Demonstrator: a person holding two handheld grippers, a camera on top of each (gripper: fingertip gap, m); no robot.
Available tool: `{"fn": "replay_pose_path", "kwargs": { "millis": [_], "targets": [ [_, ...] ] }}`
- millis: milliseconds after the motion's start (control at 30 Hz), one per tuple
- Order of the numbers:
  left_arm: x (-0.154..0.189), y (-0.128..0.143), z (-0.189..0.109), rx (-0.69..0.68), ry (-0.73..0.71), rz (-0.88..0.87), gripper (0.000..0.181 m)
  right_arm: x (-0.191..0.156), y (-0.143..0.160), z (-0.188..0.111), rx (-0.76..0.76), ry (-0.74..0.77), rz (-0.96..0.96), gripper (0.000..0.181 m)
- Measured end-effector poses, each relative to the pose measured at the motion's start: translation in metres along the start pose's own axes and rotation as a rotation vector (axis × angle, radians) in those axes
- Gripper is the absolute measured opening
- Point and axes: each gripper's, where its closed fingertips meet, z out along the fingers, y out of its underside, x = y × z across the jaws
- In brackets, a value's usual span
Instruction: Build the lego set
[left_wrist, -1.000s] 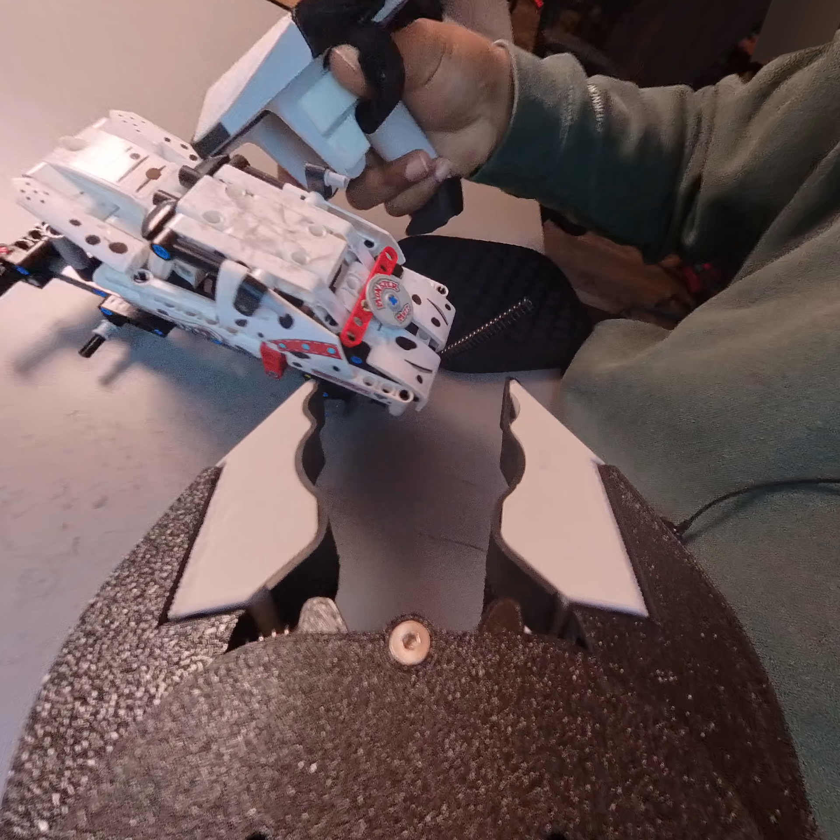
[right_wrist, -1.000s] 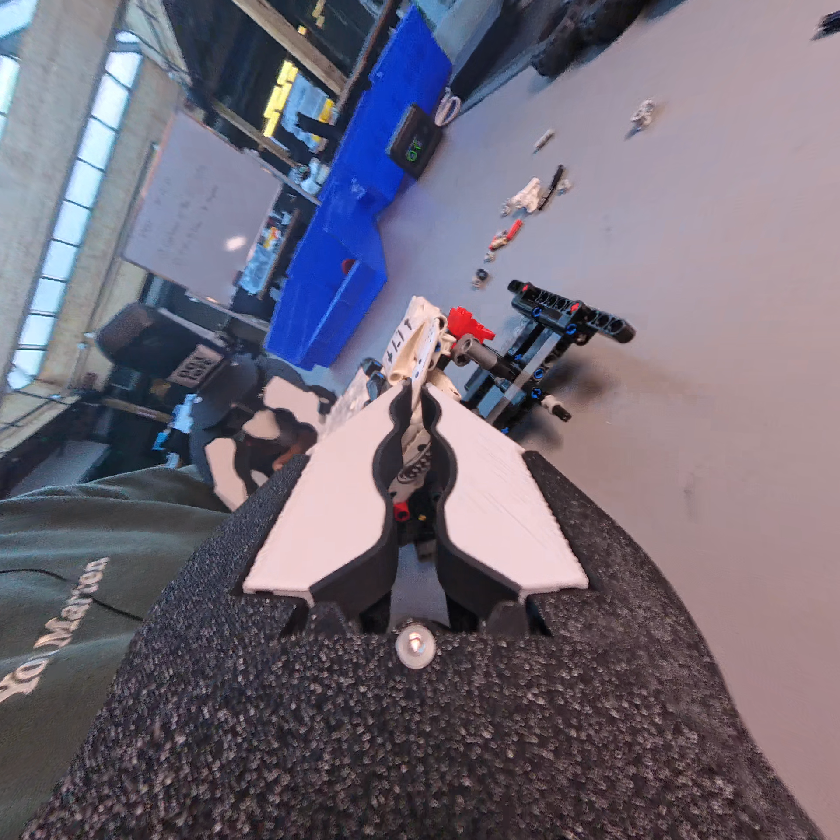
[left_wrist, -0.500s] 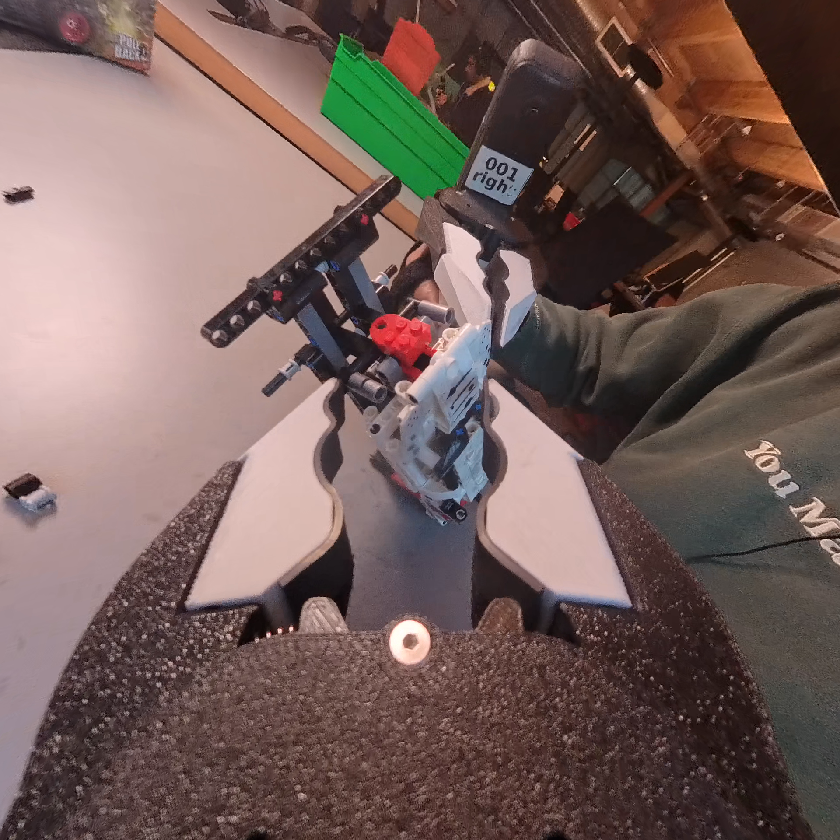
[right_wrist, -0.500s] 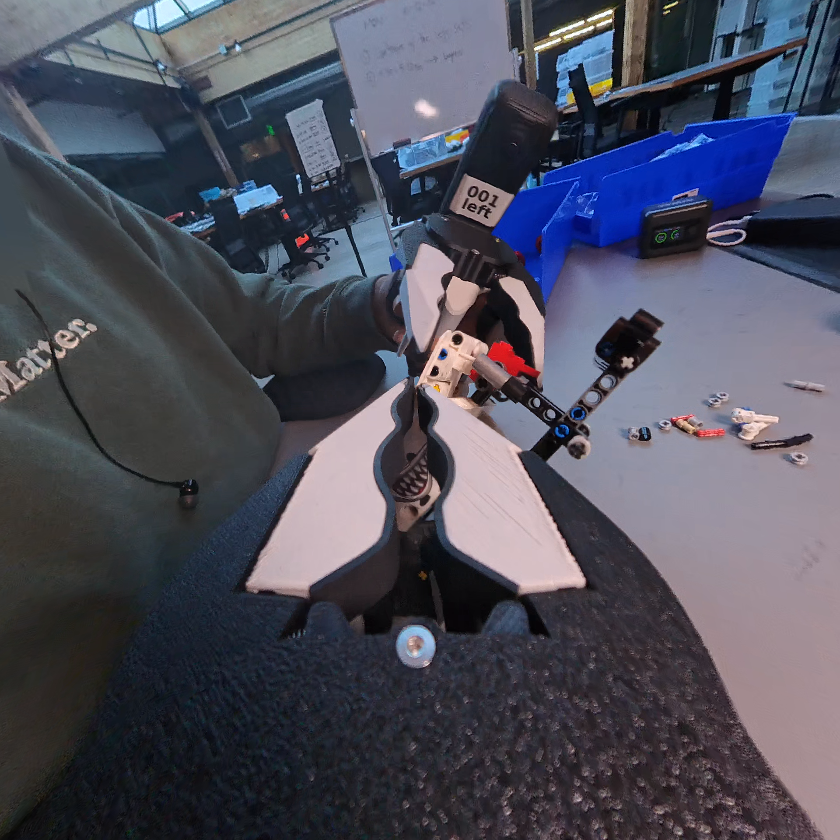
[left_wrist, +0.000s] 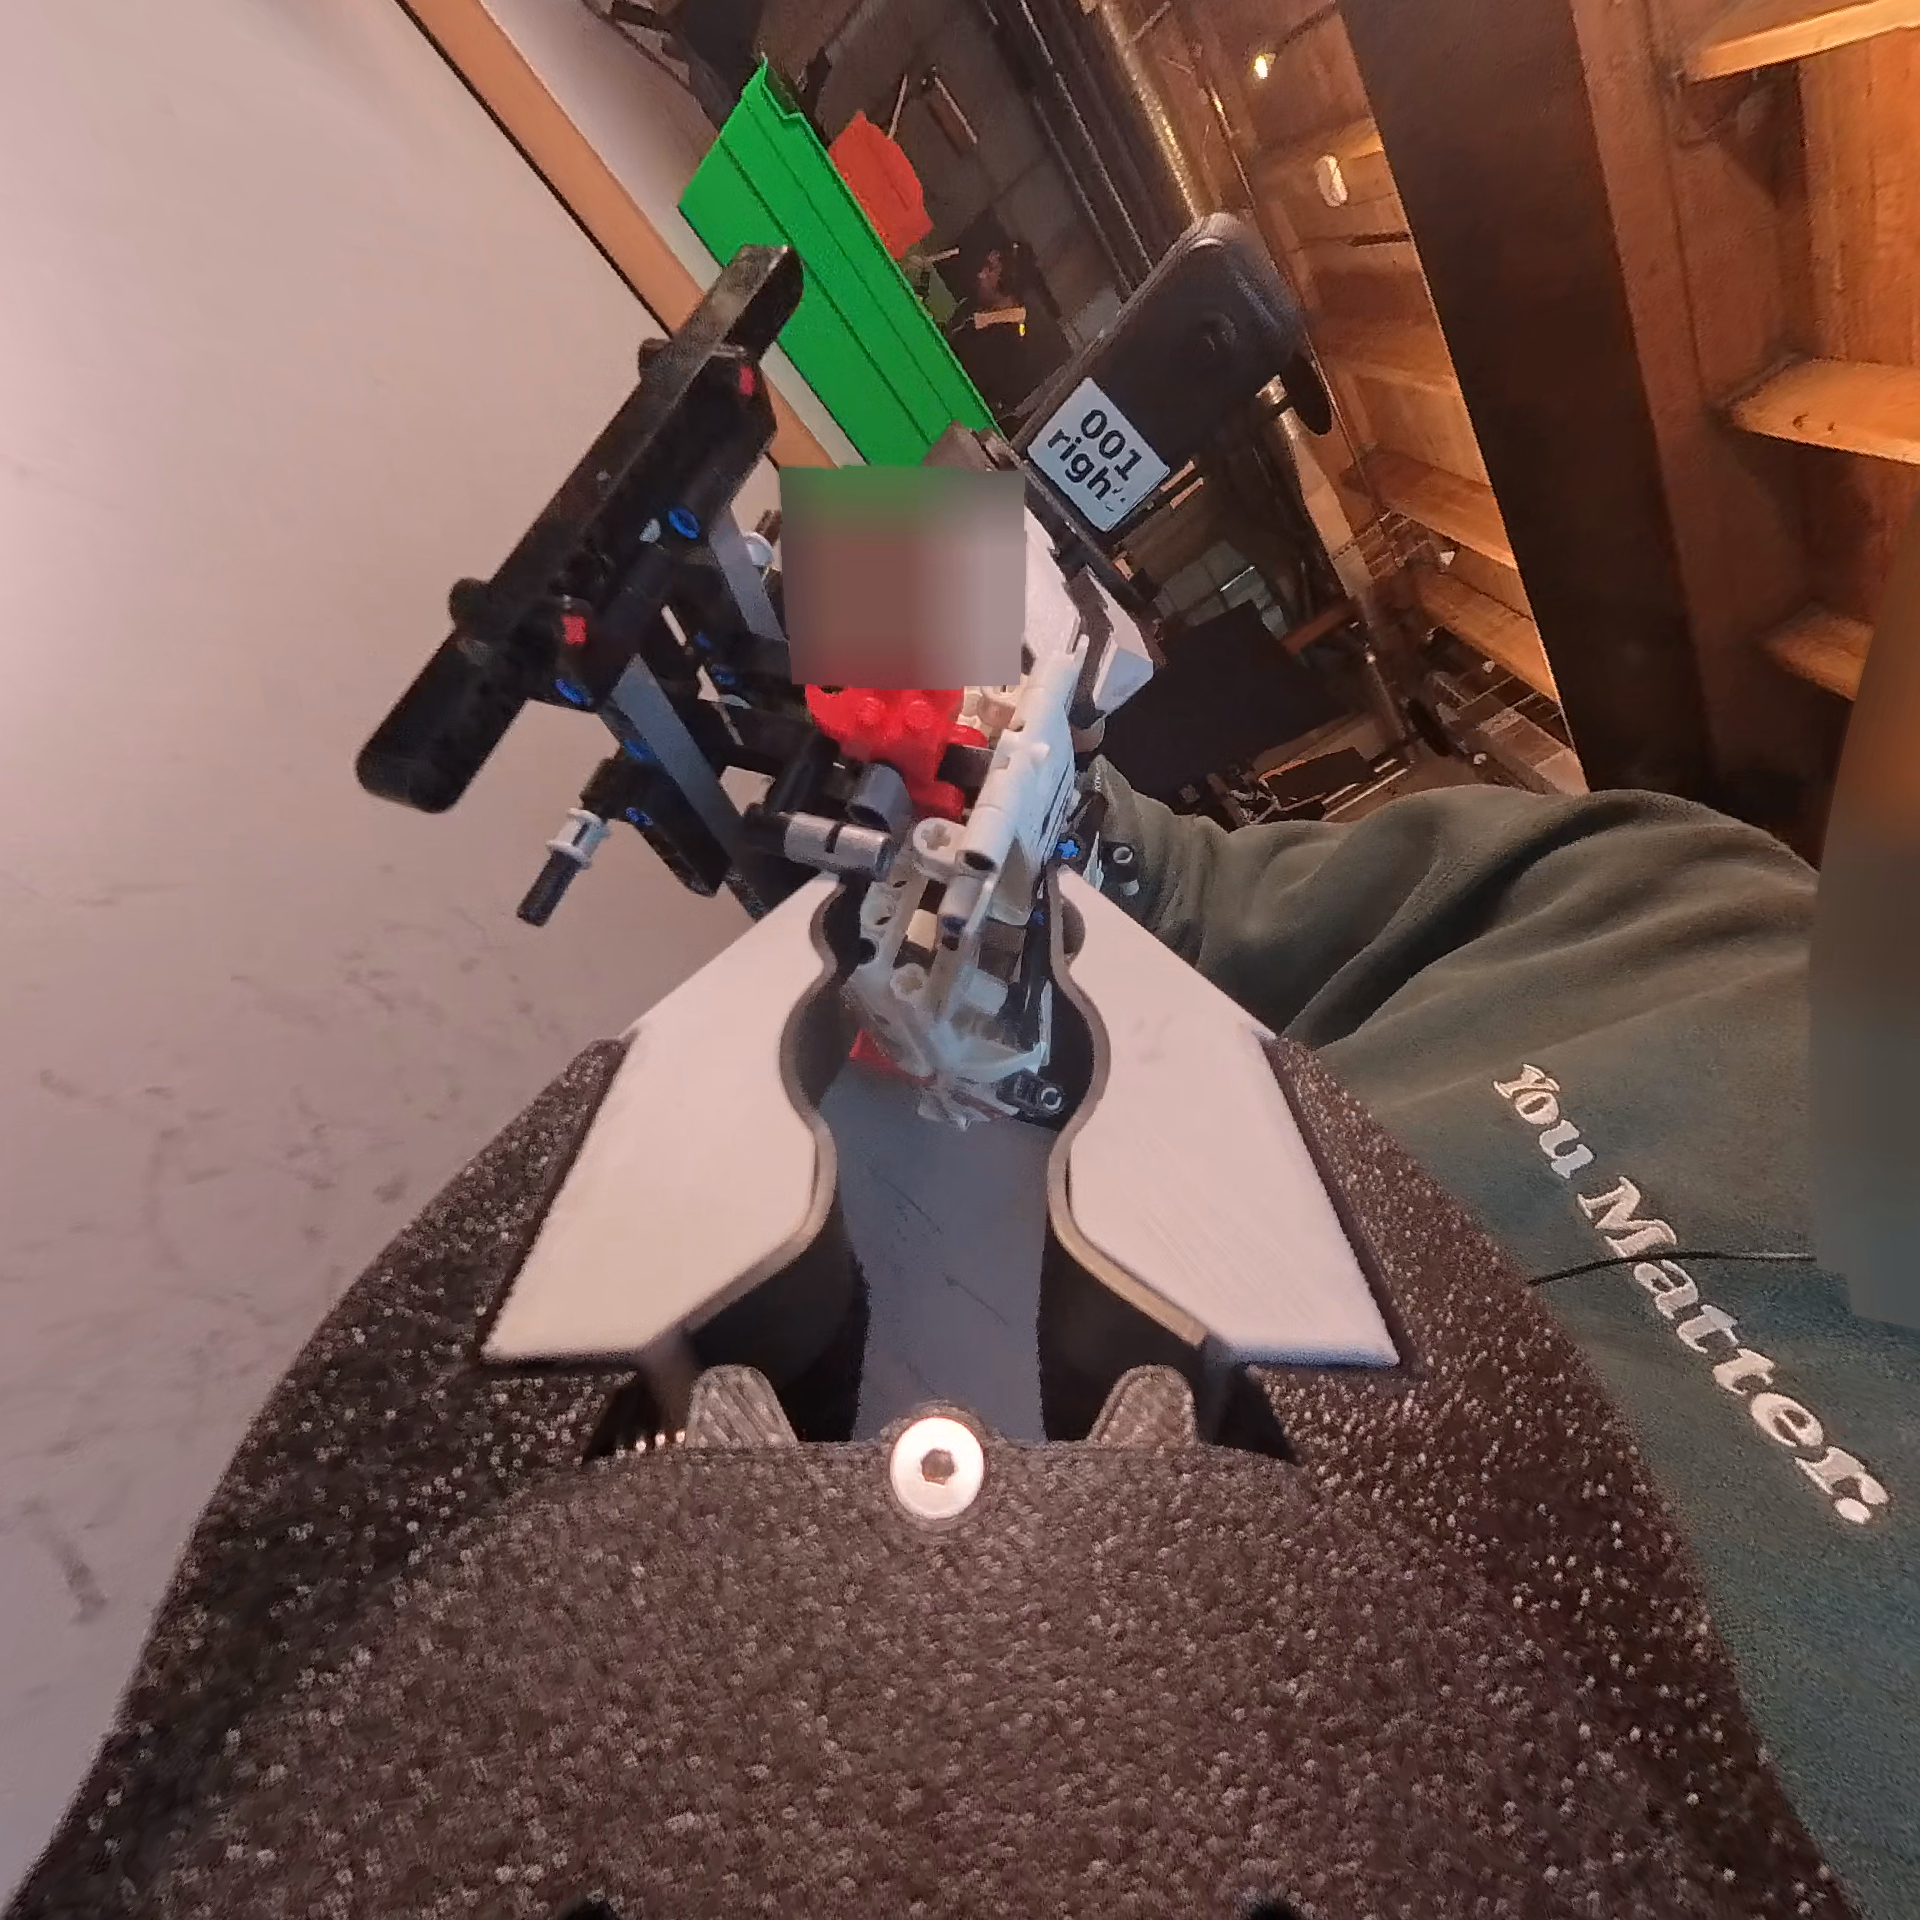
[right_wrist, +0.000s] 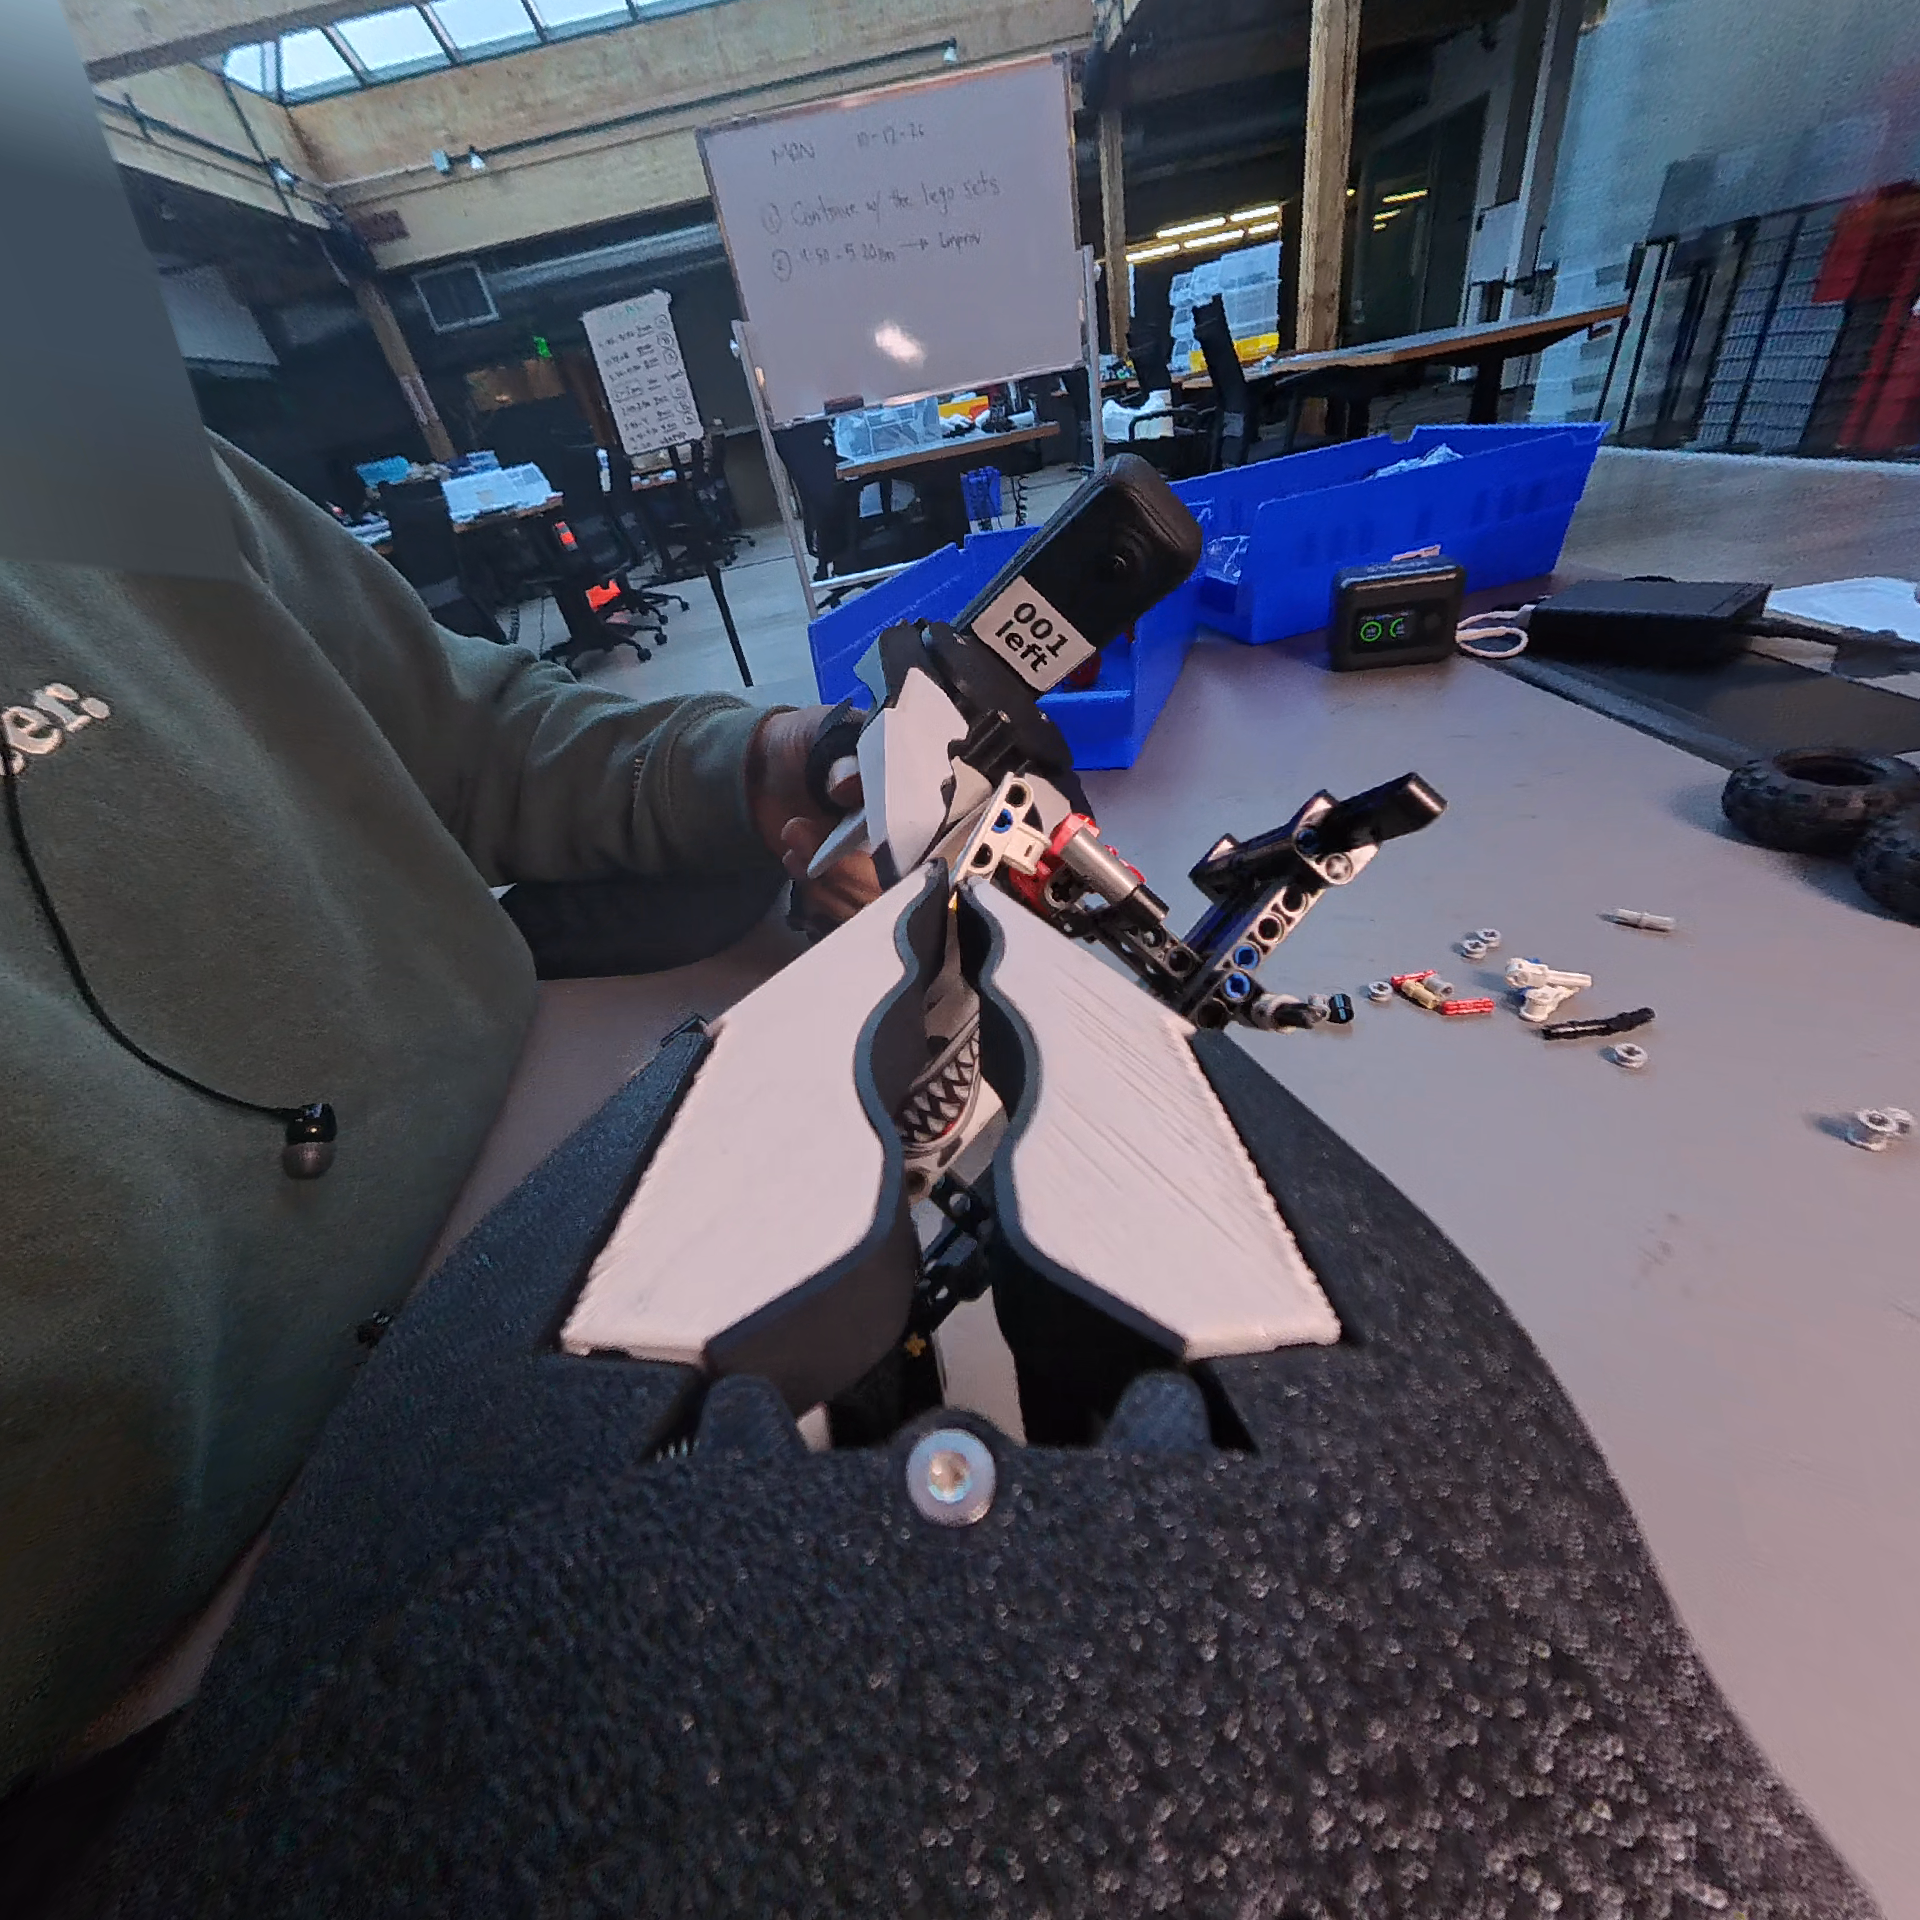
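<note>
The lego model (left_wrist: 987, 831) is a white body with a red block and a black beam frame with blue pins. It is held in the air between both grippers. My left gripper (left_wrist: 951, 888) is closed on the white near end of the model. My right gripper (right_wrist: 951, 899) is shut on the white body, whose toothed decal (right_wrist: 940, 1101) shows between its fingers. The black frame (right_wrist: 1288, 862) sticks out to the right over the table. The right gripper also shows in the left wrist view (left_wrist: 1101, 644), and the left gripper in the right wrist view (right_wrist: 925, 790).
Several small loose lego parts (right_wrist: 1486, 987) lie on the grey table (right_wrist: 1558, 1195) to the right, with black tyres (right_wrist: 1818, 800) further right. Blue bins (right_wrist: 1351, 520) and a small black device (right_wrist: 1397, 613) stand at the back. A green bin (left_wrist: 831, 281) sits beyond the table's edge. The gap from one gripper's tips to the other's is roughly 4 centimeters.
My left gripper has swung round to the model and its fingers have closed in on the white end. My right gripper has turned the model upright while holding it.
</note>
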Motion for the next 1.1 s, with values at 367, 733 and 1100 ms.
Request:
{"fn": "replay_pose_path", "kwargs": {
  "millis": [367, 733, 1100],
  "targets": [
    [0.025, -0.017, -0.011, 0.057, -0.097, 0.3, 0.011, 0.0, -0.003, 0.006, -0.157, 0.03, 0.088, 0.004],
    [0.025, -0.011, -0.013, 0.05, -0.066, 0.337, 0.012, -0.003, 0.003, 0.007, -0.129, -0.001, 0.186, 0.005],
    [0.041, -0.012, -0.009, 0.046, -0.129, 0.555, 0.013, -0.019, -0.001, 0.01, -0.099, -0.005, 0.02, 0.001]
  ]
}}
